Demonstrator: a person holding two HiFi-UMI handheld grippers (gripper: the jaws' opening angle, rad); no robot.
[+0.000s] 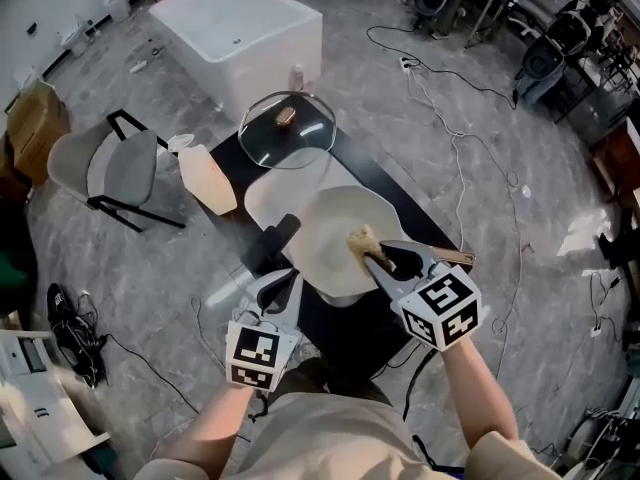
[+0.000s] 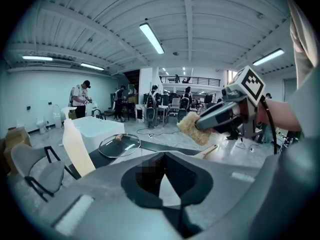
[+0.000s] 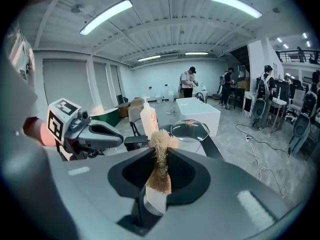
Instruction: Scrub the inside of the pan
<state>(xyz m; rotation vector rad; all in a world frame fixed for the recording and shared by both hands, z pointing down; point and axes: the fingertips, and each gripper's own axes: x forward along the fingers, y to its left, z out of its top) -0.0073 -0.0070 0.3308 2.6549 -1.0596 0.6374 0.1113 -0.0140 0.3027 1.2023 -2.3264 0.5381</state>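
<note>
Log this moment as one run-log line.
right gripper: shut on sponge, over pan interior | left gripper: jaws together, by pan handle | glass lid: off, beyond pan

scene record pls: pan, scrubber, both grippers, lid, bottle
pan: cream inside, black handle, on black table
scrubber: tan fibrous pad over the pan's inside; contact unclear
right gripper: shut on scrubber
left gripper: at the handle's near end; grip not clear
lid: glass, off the pan, on table beyond it
bottle: pale, upright, left of lid
</note>
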